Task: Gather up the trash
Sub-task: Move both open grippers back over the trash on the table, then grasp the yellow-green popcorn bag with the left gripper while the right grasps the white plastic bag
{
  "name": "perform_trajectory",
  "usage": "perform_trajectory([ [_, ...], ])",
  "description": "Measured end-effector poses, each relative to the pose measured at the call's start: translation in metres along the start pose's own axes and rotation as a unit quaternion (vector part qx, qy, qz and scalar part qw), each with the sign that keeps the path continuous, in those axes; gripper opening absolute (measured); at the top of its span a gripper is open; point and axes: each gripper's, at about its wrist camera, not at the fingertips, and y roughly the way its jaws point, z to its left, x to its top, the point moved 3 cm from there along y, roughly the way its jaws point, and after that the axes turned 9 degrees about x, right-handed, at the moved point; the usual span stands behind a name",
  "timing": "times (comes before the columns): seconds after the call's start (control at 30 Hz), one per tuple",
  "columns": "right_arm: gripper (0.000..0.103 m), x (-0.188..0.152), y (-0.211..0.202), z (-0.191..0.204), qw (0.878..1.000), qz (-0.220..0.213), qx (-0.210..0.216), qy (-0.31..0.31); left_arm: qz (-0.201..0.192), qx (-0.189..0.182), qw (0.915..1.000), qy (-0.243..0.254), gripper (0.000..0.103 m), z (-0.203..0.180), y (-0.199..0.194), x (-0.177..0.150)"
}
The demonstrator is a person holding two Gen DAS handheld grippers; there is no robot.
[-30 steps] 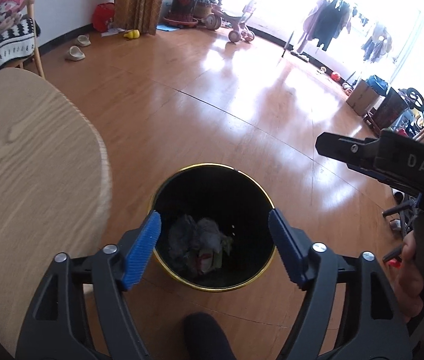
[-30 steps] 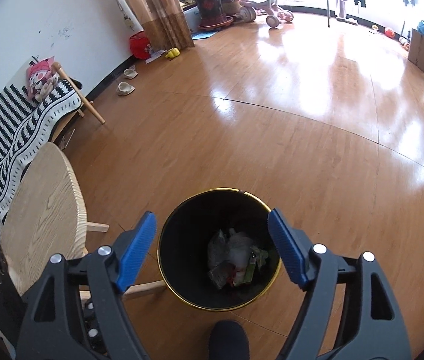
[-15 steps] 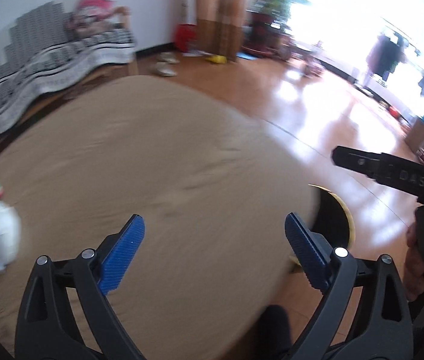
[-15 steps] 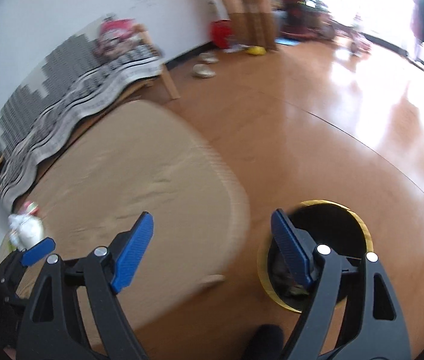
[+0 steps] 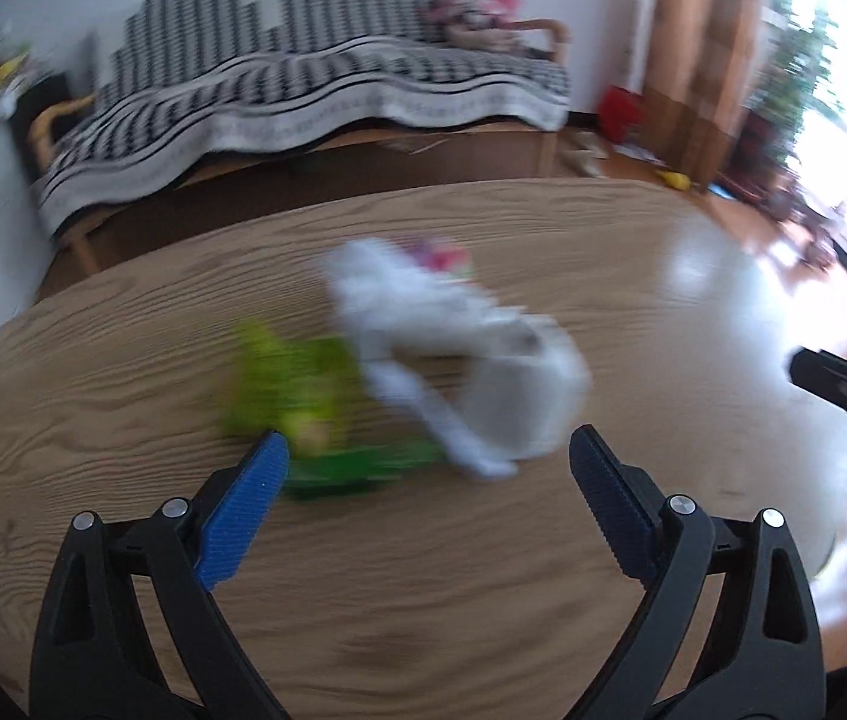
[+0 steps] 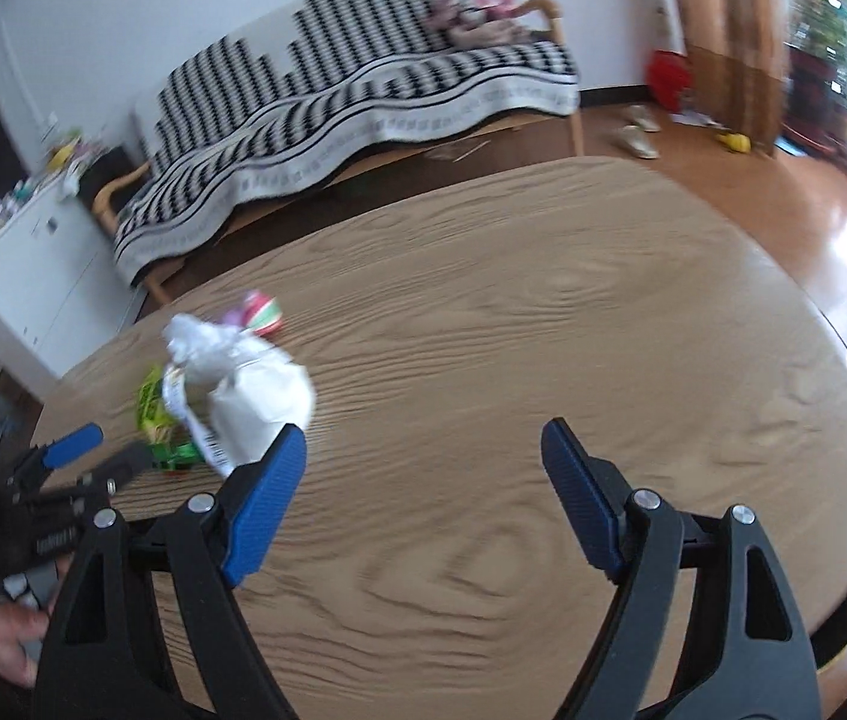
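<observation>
A round wooden table (image 6: 543, 360) fills both views, with a sofa under a black-and-white striped throw (image 6: 363, 102) beyond its far edge and a white cabinet (image 6: 21, 276) at far left. Nothing lies between the grippers and the trash — only bare tabletop.

The trash sits in one cluster on the table's left part: one crumpled white paper bag (image 6: 249, 384), one green wrapper (image 6: 153, 414) touching its left side, and one small red-and-white wrapper (image 6: 258, 312) just behind it. In the left wrist view the pile is blurred, lying just beyond the fingertips.

Two grippers show. The left gripper (image 5: 426, 462) has just been spreading its jaws and stands wide, holding nothing. The right gripper (image 6: 423, 450) is also spread and empty — the bag lies just past its left fingertip.
</observation>
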Motion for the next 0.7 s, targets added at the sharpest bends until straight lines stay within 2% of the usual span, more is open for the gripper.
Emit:
perform_trajectory([
  [0.13, 0.078, 0.001, 0.029, 0.021, 1.000, 0.017, 0.011, -0.010, 0.014, 0.021, 0.9995, -0.021, 0.092, 0.040, 0.024, 0.003],
  [0.23, 0.078, 0.000, 0.043, 0.031, 1.000, 0.024, 0.016, -0.012, 0.019, 0.015, 0.9991, -0.034, 0.092, 0.058, 0.039, 0.005],
  [0.3, 0.078, -0.001, 0.049, 0.031, 0.999, 0.028, 0.018, -0.015, 0.030, 0.002, 0.9990, -0.033, 0.092, 0.059, 0.054, 0.011],
  [0.47, 0.078, 0.000, 0.058, 0.033, 0.999, 0.035, 0.024, -0.020, 0.033, 0.000, 0.9994, -0.012, 0.092, 0.051, 0.073, 0.013],
  [0.63, 0.078, -0.002, 0.066, 0.037, 0.998, 0.043, 0.031, -0.024, 0.034, 0.001, 0.9993, -0.015, 0.092, 0.054, 0.089, 0.018],
  [0.7, 0.078, -0.002, 0.070, 0.039, 0.998, 0.047, 0.033, -0.026, 0.039, -0.007, 0.9990, -0.018, 0.082, 0.054, 0.095, 0.020],
])
